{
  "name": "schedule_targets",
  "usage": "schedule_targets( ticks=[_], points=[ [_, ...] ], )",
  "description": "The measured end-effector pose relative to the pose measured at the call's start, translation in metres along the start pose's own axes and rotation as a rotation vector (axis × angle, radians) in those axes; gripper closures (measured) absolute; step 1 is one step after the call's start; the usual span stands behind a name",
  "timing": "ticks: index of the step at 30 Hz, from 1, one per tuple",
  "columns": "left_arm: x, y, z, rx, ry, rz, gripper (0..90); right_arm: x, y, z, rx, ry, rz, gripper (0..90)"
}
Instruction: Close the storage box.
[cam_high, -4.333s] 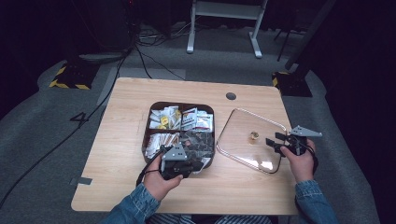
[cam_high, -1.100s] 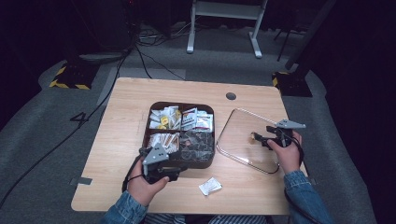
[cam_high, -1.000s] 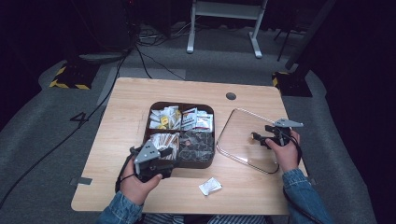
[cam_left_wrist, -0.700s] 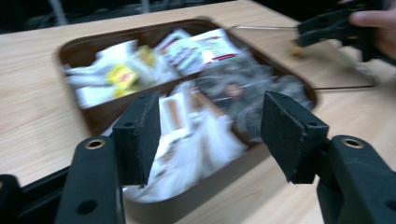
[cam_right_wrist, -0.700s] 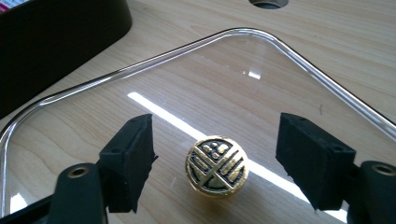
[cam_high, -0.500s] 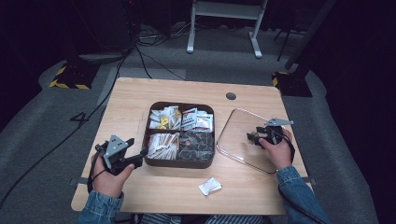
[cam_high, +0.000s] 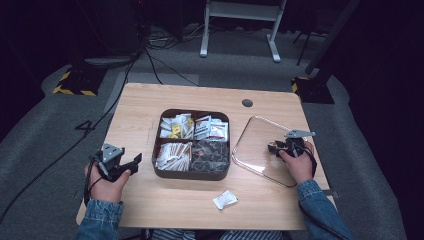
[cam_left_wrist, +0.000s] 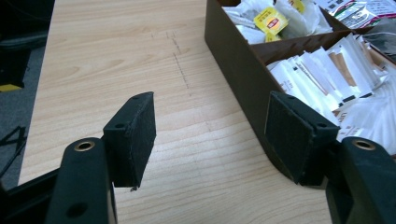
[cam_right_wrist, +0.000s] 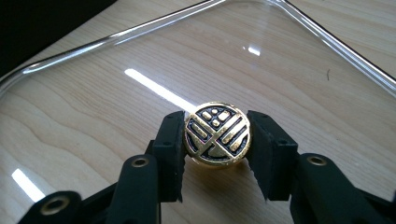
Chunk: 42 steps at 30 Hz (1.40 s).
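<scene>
High view | brown tray (cam_high: 159, 150): sachets (cam_high: 172, 154), tea packets (cam_high: 176, 127) | lid (cam_high: 260, 142) beside

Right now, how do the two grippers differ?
The left gripper is open with nothing between its jaws; the right gripper is shut on the lid's gold knob. The left hovers over bare table beside the box; the right sits over the glass lid. Both are black and hand-held.
</scene>
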<state>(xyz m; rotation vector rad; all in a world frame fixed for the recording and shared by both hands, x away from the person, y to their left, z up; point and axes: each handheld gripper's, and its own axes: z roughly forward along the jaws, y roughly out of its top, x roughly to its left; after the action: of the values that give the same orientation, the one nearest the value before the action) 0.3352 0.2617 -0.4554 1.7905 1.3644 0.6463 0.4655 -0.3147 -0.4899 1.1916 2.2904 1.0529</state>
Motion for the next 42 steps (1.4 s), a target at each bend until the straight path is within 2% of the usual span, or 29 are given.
schedule_targets(
  ticks=[14, 17, 32, 33, 42],
  points=[
    [0.012, -0.009, 0.009, 0.036, 0.023, -0.020, 34.0, -0.002, 0.010, -0.021, -0.054, 0.004, -0.002, 59.0],
    [0.014, -0.011, 0.011, 0.051, 0.021, -0.008, 33.8, -0.002, 0.013, -0.027, -0.071, 0.009, 0.006, 59.0],
    [0.008, -0.019, 0.026, 0.153, 0.004, 0.020, 31.2, -0.009, 0.029, -0.057, -0.151, 0.015, 0.029, 59.0],
    [0.008, -0.020, 0.027, 0.169, 0.009, 0.034, 30.9, -0.009, 0.030, -0.059, -0.156, 0.015, 0.027, 59.0],
    [0.008, -0.022, 0.031, 0.193, 0.011, 0.037, 30.4, -0.003, 0.041, -0.070, -0.187, 0.034, 0.007, 58.9]
  ],
)
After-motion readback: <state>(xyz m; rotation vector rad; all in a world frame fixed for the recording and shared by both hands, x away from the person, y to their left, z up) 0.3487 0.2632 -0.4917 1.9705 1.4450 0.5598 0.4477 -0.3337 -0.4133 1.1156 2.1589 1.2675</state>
